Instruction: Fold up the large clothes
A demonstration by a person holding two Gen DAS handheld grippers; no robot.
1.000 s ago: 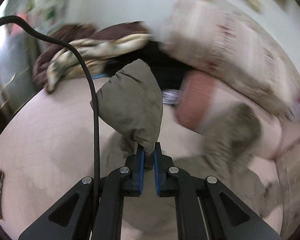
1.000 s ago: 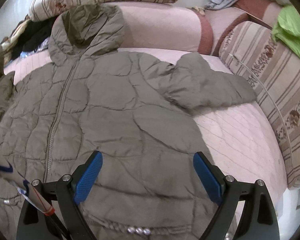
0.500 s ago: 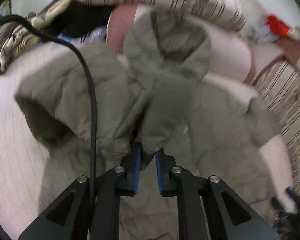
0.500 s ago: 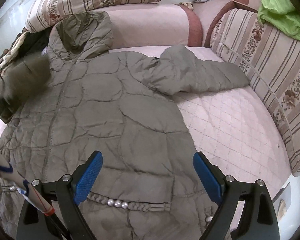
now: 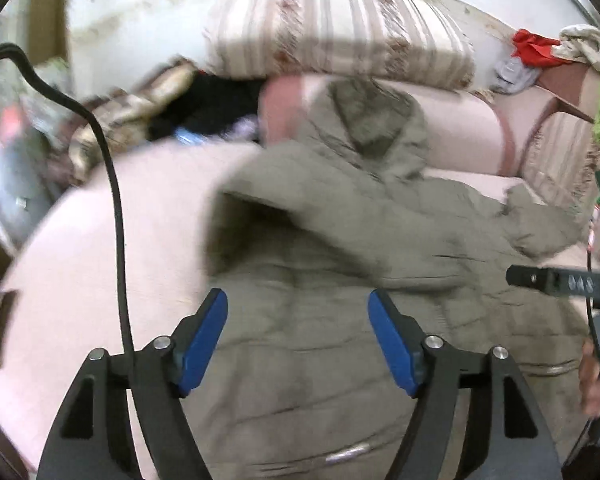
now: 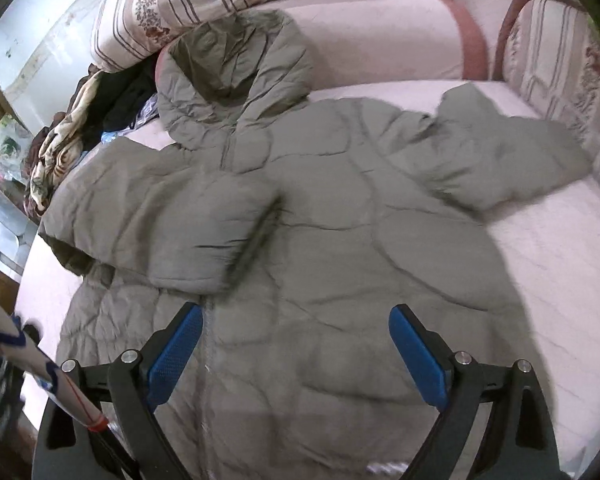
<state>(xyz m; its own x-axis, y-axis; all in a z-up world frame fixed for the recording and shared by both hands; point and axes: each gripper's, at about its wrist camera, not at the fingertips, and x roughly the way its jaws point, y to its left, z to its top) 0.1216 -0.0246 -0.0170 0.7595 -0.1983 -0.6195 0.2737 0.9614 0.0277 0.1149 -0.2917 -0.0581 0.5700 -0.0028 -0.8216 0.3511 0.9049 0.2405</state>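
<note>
- Our left tool (image 5: 298, 330) has just let go; its blue pads stand apart, holding nothing.
- Our right tool (image 6: 296, 354) is spread wide too.
- The puffy, quilted green coat (image 6: 332, 248) lies flat on the pink bed (image 6: 560, 256), one sleeve (image 6: 180, 220) folded across it.

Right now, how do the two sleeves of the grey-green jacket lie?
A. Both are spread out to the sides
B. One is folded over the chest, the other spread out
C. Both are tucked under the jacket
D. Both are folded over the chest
B: one sleeve lies across the jacket front, while the other sleeve stretches out on the bed.
</note>
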